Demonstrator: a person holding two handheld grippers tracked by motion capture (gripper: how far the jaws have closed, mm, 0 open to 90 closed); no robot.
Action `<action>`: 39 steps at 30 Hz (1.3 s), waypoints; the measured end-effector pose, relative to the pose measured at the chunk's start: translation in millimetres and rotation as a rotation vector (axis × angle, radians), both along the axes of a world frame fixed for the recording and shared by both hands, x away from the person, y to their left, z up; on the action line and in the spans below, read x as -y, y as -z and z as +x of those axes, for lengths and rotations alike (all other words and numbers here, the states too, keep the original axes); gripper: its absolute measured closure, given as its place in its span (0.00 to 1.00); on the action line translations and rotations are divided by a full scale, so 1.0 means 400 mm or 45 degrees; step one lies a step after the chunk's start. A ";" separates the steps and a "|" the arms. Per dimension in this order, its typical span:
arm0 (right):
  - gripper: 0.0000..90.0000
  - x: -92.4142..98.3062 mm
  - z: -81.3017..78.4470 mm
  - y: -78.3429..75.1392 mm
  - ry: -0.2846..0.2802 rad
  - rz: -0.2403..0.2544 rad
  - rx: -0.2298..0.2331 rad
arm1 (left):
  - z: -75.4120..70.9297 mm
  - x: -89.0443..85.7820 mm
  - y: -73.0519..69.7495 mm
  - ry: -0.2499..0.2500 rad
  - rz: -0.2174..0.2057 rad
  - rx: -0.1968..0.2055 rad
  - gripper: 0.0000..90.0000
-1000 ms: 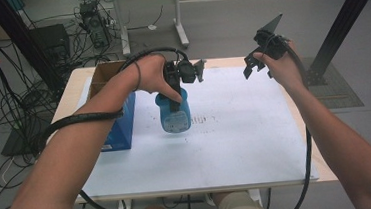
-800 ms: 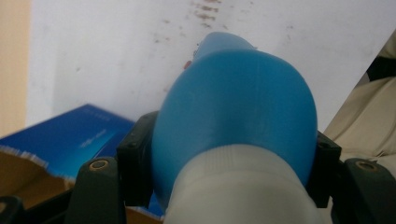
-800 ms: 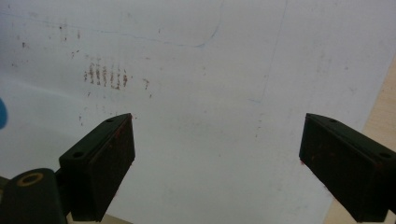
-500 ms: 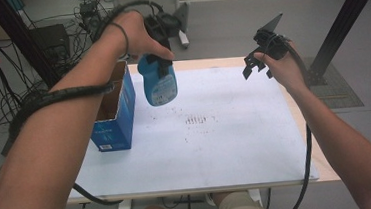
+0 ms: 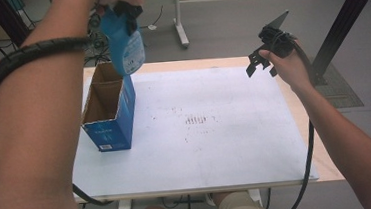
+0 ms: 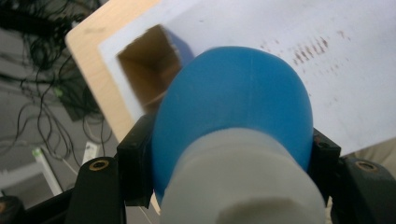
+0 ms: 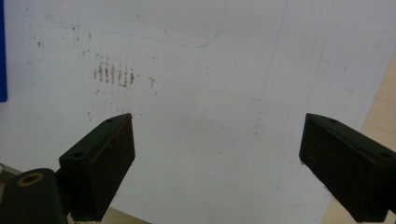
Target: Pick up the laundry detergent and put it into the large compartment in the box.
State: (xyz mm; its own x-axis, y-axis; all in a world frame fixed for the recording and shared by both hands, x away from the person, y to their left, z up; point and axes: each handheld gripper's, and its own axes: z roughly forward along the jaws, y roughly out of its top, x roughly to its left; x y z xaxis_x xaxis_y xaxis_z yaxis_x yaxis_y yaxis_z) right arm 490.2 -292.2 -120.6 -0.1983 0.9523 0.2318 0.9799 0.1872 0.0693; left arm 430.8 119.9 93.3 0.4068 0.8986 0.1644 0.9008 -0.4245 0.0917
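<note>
A blue bottle (image 5: 126, 44) with a white cap (image 6: 243, 182) hangs high in the air, tilted, above the open top of a blue cardboard box (image 5: 106, 115). My left gripper (image 5: 126, 11) is shut on the bottle's upper part, one black pad (image 6: 135, 158) on each side of it. In the left gripper view the bottle (image 6: 233, 107) hides most of the table, and the box's brown inside (image 6: 149, 70) shows beyond it. Over the table's far right edge my right gripper (image 5: 258, 66) hovers open, with nothing between its pads (image 7: 112, 149).
A white sheet (image 5: 216, 132) with small brown marks near its middle covers most of the wooden table (image 5: 323, 159). The box stands at the sheet's left edge. Cables and a black stand lie on the floor around the table.
My left gripper has lifted the blue bottle off the sheet and carried it up and to the far left, over the box. The right gripper has stayed put.
</note>
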 end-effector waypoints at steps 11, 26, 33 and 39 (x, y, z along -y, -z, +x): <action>0.12 -0.020 0.009 0.004 -0.012 -0.005 -0.015 | -0.018 -0.111 -0.081 -0.286 -0.069 0.078 0.41; 0.12 -0.032 0.017 0.009 -0.020 -0.016 -0.025 | -0.032 -0.204 -0.092 -0.468 -0.102 0.110 0.41; 0.12 -0.043 0.020 0.015 -0.034 -0.021 -0.026 | -0.028 -0.224 -0.072 -0.499 -0.100 0.097 0.41; 0.12 -0.050 0.020 0.017 -0.038 -0.025 -0.027 | -0.025 -0.239 -0.054 -0.515 -0.117 0.088 0.41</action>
State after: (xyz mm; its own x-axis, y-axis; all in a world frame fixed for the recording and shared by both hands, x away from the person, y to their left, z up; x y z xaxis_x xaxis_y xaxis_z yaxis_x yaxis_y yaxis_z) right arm 498.3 -272.3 -127.2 -0.2223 0.9504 0.2174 0.9750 0.2179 0.0447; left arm 420.8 215.6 114.9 0.0086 0.9958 0.0906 0.9835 -0.0248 0.1790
